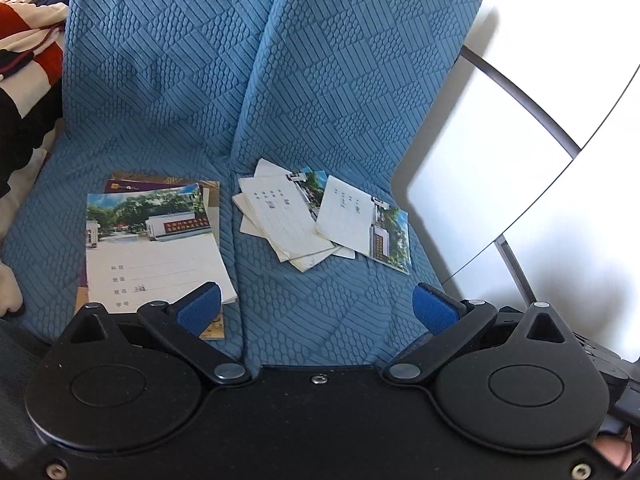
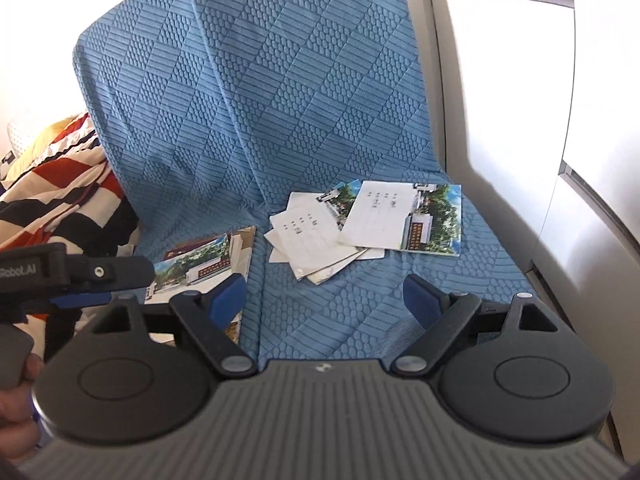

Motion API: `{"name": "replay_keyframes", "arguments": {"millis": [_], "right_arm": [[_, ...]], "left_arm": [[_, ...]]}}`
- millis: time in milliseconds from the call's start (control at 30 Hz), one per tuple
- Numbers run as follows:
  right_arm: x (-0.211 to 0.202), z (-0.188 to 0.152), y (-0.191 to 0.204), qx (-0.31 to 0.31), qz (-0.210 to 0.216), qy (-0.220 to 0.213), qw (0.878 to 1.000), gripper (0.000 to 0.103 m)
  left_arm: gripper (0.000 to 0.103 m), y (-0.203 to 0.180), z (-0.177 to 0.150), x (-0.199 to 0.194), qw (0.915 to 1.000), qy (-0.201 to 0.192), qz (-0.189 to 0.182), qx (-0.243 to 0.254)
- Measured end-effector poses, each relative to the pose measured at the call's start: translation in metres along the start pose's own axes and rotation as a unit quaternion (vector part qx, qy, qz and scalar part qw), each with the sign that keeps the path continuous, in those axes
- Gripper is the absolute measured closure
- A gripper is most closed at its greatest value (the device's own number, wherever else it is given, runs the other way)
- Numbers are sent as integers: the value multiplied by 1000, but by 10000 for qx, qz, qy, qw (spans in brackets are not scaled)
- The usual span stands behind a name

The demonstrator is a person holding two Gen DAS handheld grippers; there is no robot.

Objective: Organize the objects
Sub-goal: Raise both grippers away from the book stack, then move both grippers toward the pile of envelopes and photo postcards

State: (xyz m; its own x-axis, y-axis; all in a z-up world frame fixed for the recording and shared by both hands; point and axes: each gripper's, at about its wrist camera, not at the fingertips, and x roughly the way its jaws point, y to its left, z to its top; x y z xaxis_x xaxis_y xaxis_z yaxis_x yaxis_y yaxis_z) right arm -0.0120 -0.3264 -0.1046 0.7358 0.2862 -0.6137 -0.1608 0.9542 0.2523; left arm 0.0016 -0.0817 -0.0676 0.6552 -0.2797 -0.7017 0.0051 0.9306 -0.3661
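Notebooks half-sorted on the blue sofa cover (image 1: 320, 80)

A neat stack (image 1: 156, 248) lies at 9 o'clock; about four loose notebooks (image 1: 304, 220) are scattered at 1 o'clock, still to gather. Left gripper (image 1: 316, 312) and right gripper (image 2: 324, 300) both gape wide, empty; next, I judge, one must pinch a loose notebook's edge.

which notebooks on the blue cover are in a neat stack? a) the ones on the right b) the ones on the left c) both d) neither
b, the left stack lies squared up, while the right pile is fanned out at mixed angles on the blue cover.
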Motion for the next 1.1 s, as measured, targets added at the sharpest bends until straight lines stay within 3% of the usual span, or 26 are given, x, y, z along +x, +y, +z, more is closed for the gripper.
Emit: {"name": "replay_keyframes", "arguments": {"millis": [533, 733, 933, 1100], "right_arm": [[9, -12, -30, 81, -189, -185, 9996, 16], [32, -24, -42, -10, -337, -310, 9990, 16], [57, -35, -67, 76, -558, -370, 9977, 16], [79, -35, -94, 458, -759, -532, 9946, 16]], "left_arm": [[1, -15, 0, 20, 10000, 44, 43, 25], [1, -14, -2, 44, 9997, -18, 181, -131], [1, -22, -6, 79, 9999, -16, 91, -74], [1, -33, -8, 121, 9998, 170, 63, -59]]}}
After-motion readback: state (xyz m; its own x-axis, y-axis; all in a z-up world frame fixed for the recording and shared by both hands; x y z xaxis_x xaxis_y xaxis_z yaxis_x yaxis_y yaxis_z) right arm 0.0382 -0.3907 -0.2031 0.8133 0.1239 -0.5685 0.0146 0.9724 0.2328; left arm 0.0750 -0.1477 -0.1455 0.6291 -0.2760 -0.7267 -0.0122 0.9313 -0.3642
